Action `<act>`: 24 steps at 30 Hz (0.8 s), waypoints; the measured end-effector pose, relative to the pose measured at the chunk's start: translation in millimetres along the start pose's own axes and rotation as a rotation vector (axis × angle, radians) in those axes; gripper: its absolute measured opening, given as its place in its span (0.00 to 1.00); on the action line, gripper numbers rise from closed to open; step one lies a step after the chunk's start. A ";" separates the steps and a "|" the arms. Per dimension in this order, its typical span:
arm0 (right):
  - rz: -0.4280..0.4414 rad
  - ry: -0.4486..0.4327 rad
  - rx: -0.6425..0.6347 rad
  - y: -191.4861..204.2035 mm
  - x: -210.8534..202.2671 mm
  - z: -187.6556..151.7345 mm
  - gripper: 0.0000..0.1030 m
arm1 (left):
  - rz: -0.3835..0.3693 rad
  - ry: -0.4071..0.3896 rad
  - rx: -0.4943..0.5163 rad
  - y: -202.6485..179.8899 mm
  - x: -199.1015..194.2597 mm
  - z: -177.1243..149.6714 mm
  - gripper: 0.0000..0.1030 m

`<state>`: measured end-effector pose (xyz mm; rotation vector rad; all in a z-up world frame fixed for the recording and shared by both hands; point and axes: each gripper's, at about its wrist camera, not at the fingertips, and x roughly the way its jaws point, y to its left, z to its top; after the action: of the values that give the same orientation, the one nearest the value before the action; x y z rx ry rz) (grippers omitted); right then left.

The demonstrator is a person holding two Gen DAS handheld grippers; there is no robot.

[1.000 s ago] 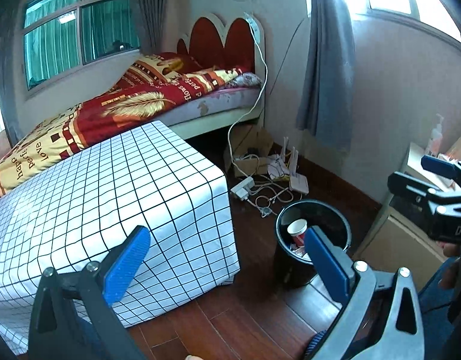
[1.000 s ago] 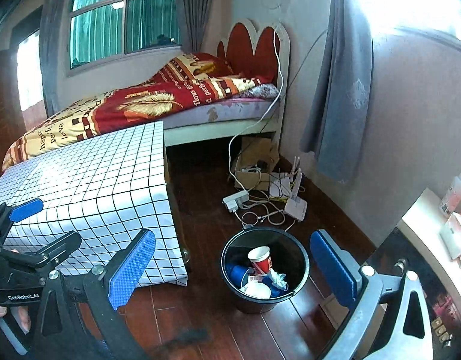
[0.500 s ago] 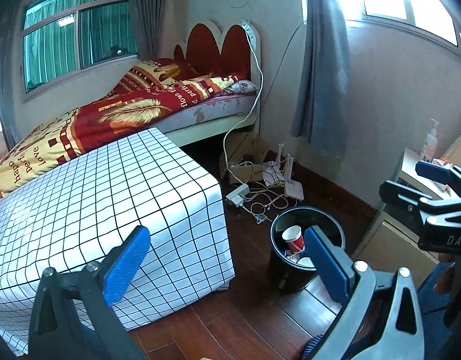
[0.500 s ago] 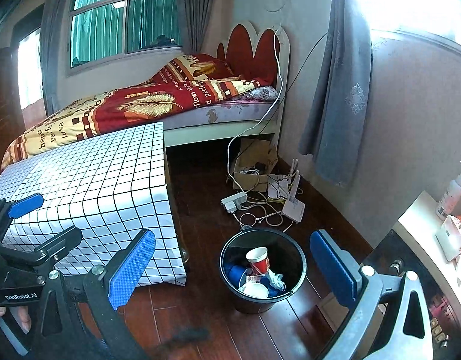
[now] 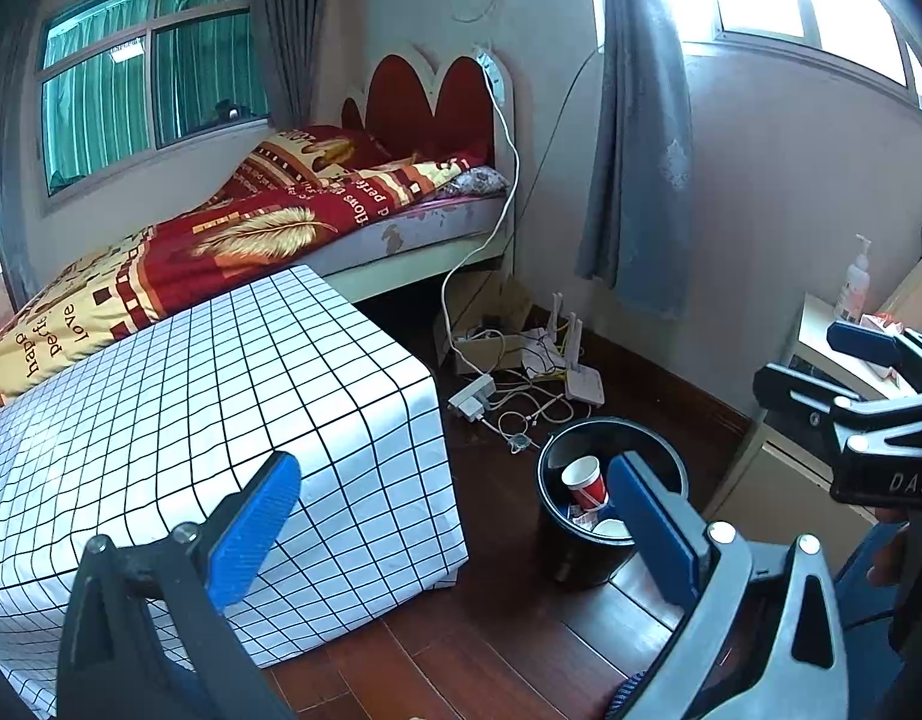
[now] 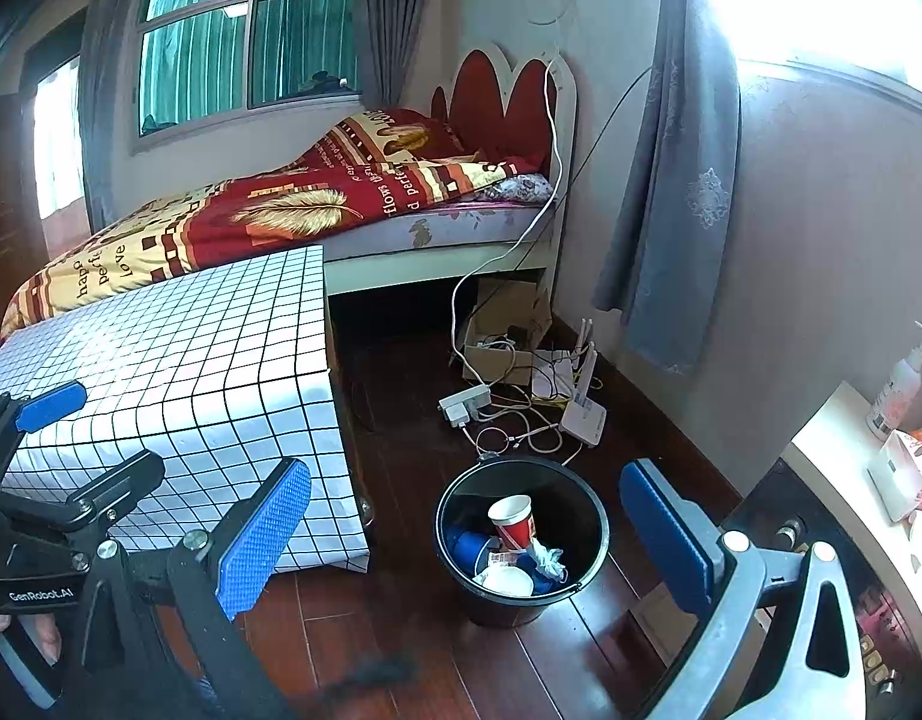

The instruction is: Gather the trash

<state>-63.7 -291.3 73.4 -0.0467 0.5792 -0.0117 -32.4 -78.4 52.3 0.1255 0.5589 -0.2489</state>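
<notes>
Trash bin (image 6: 521,540): a black round bucket standing upright on the dark wooden floor (image 6: 401,432), its mouth open to the camera.
Bin contents: 1 red-and-white paper cup (image 6: 512,519) stands tilted in the middle; a blue item, a white cup or lid and a crumpled white scrap lie around it.
Counter (image 6: 179,372): left of the bin, draped in a white cloth with a black grid; its top looks bare.
Cables: a white power strip (image 6: 464,405), a router (image 6: 583,420) with upright antennas and loose cords lie on the floor just behind the bin, with a cardboard box (image 6: 503,330) farther back.
Bed (image 6: 281,216): behind the bin and the counter, under a red and yellow blanket.
Right side: a pale cabinet top to the right of the bin carries a pump bottle (image 6: 896,384).
Left claw (image 5: 449,528): blue pads spread wide, nothing between them; it is up above the floor, left of the bin.
Right claw (image 6: 461,531): pads wide apart and empty, the bin framed between them, no contact with it.
</notes>
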 end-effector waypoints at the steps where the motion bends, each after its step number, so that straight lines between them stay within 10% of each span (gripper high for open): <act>1: 0.001 -0.002 -0.001 0.1 0.1 0.1 1.00 | 0.000 0.000 0.001 0.0 0.0 0.0 1.00; 24: -0.004 0.000 -0.013 2.1 -0.7 -2.8 1.00 | -0.011 -0.010 0.011 -1.7 -0.6 3.5 1.00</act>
<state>-65.9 -289.3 71.4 -0.0603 0.5794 -0.0121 -31.5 -80.6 55.5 0.1316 0.5490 -0.2626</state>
